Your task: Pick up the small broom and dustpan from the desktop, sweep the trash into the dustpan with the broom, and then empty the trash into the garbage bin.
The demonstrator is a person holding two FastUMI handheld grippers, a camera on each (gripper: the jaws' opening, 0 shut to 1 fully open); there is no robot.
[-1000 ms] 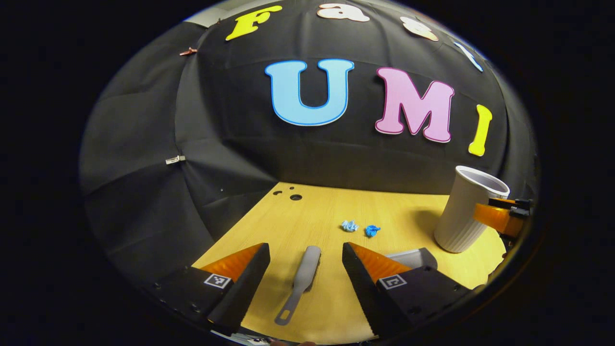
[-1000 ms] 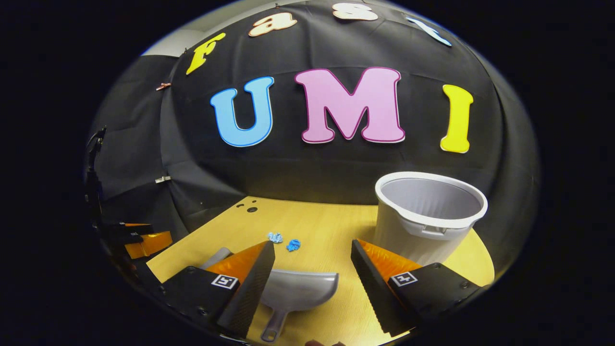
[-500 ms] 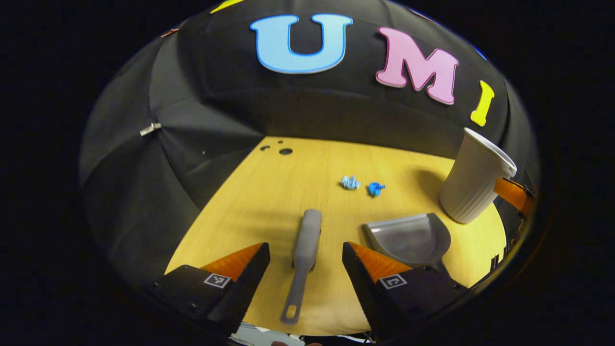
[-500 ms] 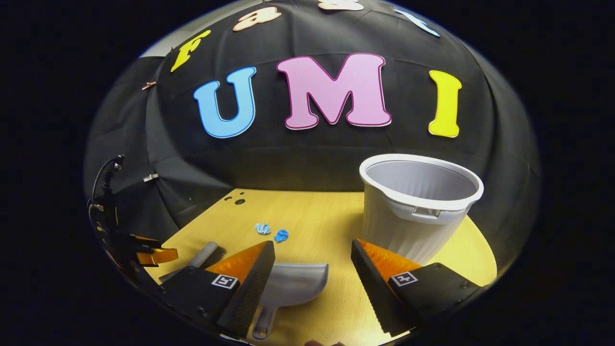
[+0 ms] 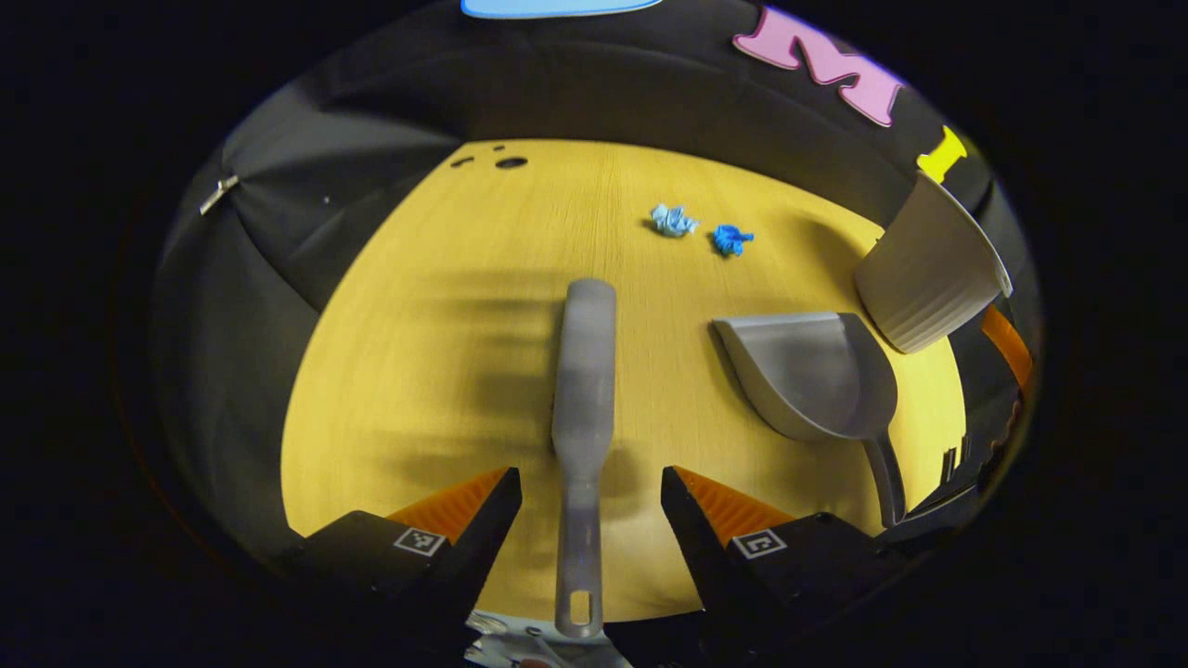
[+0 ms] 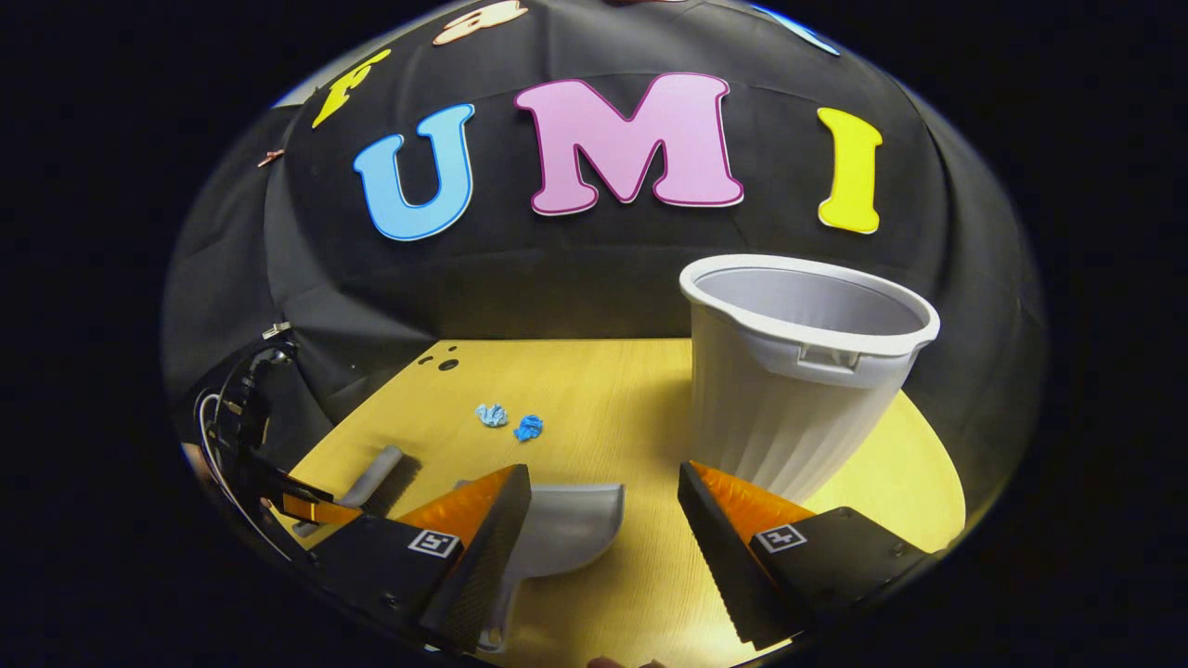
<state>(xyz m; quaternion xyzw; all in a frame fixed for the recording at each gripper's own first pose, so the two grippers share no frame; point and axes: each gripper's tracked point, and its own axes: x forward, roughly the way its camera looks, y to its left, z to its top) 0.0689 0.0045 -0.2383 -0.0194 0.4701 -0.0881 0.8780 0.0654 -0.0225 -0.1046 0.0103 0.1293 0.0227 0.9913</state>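
A small grey broom (image 5: 583, 399) lies flat on the wooden desktop (image 5: 445, 306), its handle running between the fingers of my open left gripper (image 5: 591, 482), which hovers above it without touching. To its right the grey dustpan (image 5: 812, 371) rests with its handle toward me. Two blue paper scraps (image 5: 705, 230) lie farther back. In the right gripper view the dustpan (image 6: 568, 533) sits low, partly behind the left finger of my open right gripper (image 6: 603, 487), with the broom (image 6: 367, 478) at left and the scraps (image 6: 510, 421) beyond.
A white ribbed garbage bin (image 6: 798, 371) stands upright at the right of the desk, close beyond the right gripper; it appears as the garbage bin (image 5: 928, 274) at the right edge. Small holes (image 5: 509, 162) mark the desk's far left corner. Black cloth walls surround the desk.
The left gripper has tilted downward and moved over the broom, so its handle now lies between the fingers. The right gripper has drifted slightly forward and right, nearer the bin.
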